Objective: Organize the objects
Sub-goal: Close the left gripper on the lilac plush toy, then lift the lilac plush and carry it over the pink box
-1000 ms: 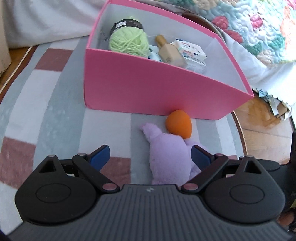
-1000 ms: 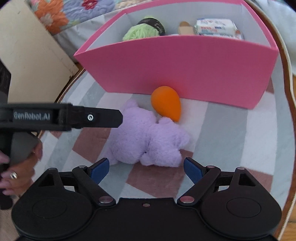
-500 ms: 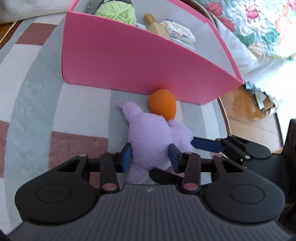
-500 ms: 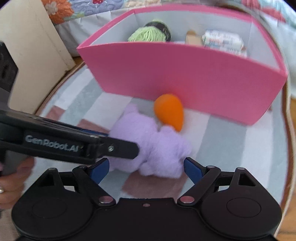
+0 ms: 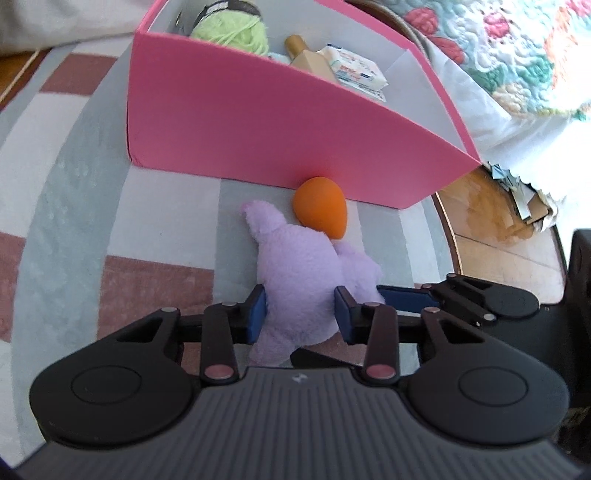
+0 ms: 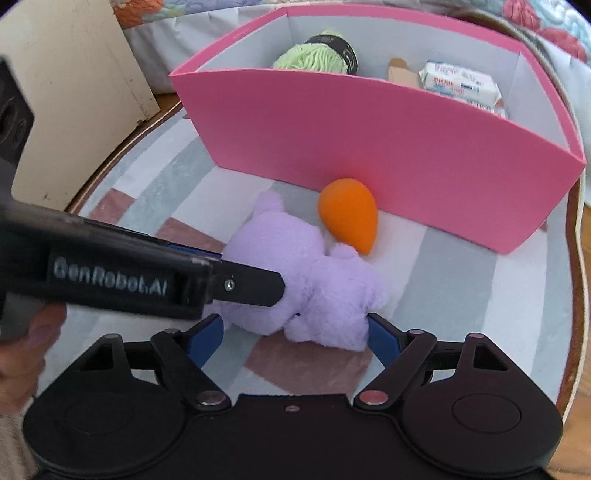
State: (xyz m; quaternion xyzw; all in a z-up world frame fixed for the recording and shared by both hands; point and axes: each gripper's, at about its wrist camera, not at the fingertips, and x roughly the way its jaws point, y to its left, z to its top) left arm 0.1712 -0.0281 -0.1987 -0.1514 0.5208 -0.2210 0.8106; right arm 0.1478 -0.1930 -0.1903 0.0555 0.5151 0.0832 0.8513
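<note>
A purple plush toy [image 5: 303, 269] lies on the striped rug in front of a pink box [image 5: 266, 122]. My left gripper [image 5: 300, 314] is shut on the plush's near end. An orange egg-shaped sponge [image 5: 320, 206] rests against the box wall, touching the plush. In the right wrist view the plush [image 6: 306, 280] lies just ahead of my open, empty right gripper [image 6: 295, 332], and the left gripper's arm [image 6: 140, 277] reaches in from the left. The sponge [image 6: 349, 218] and the box [image 6: 369, 147] show there too.
The box holds green yarn [image 5: 232, 29], a tan bottle [image 5: 310, 55] and a wipes pack [image 5: 354, 70]. A quilted bed [image 5: 517, 55] lies to the right, wood floor [image 5: 498, 240] beyond the rug edge. A beige cabinet [image 6: 74, 92] stands at left.
My left gripper came down and closed on the plush toy. My right gripper moved closer to the plush and stays open.
</note>
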